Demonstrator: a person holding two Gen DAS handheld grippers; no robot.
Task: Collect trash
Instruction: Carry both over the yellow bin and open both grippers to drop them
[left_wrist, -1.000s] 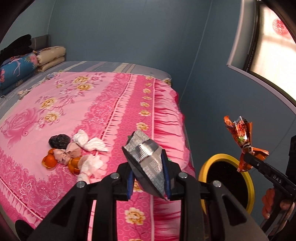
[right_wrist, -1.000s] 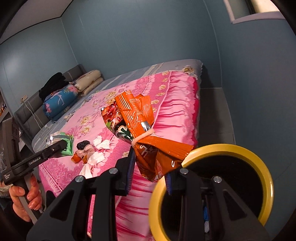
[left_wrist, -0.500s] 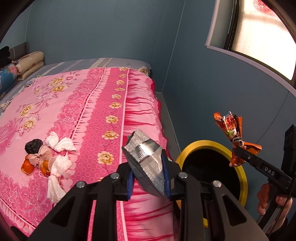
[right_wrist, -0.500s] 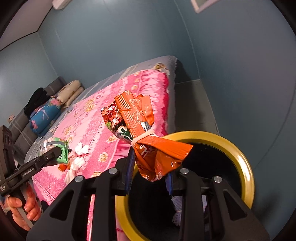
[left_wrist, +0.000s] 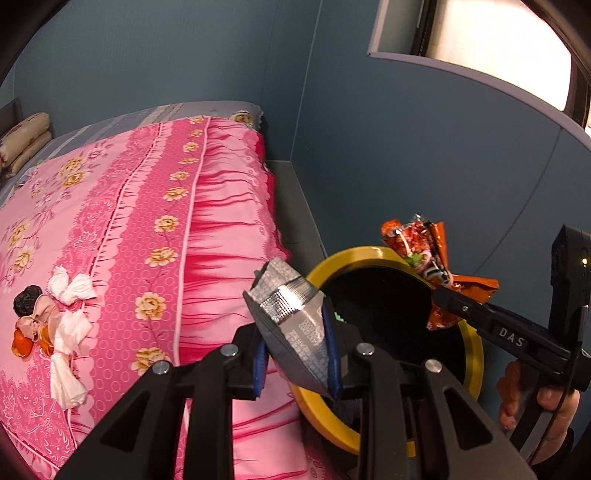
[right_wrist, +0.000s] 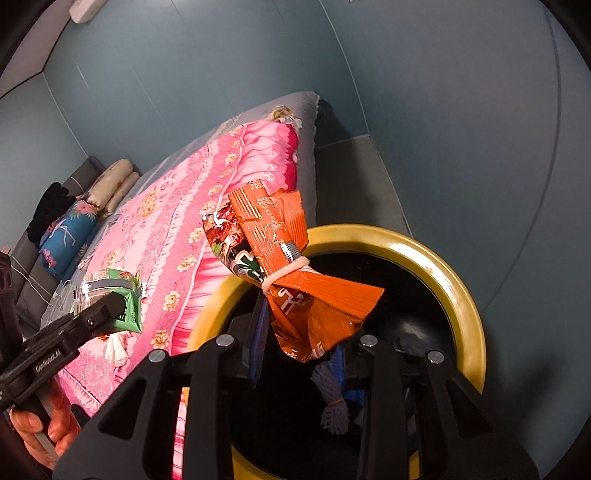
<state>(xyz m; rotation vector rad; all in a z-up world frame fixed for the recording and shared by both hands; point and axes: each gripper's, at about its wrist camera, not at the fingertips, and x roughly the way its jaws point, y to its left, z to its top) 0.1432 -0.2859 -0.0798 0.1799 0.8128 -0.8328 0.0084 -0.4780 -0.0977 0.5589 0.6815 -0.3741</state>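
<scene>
We grip a silver foil wrapper (left_wrist: 295, 325) in our left hand-held gripper (left_wrist: 295, 363), its two blue pads clamped on the wrapper's sides; from the right wrist view the same wrapper shows a green printed face (right_wrist: 123, 299). It hangs over the near left edge of the yellow-rimmed bin (left_wrist: 369, 254), which stands on the floor between the bed (left_wrist: 207, 229) and the blue wall (left_wrist: 406, 147).

Our right hand-held gripper (right_wrist: 299, 347) is clamped on an orange snack bag (right_wrist: 295, 280) tied round its middle with a pale band. In the right wrist view the bag sits directly above the bin's dark opening, inside its yellow rim (right_wrist: 469, 306). Some blue and white scraps (right_wrist: 334, 402) lie in the bin.

On the pink flowered bedspread, far to the left, a small heap waits: crumpled white tissues (left_wrist: 70, 325), orange peel (left_wrist: 22, 343) and a dark lump (left_wrist: 26, 297). Pillows (right_wrist: 110, 184) lie at the far end of the bed.
</scene>
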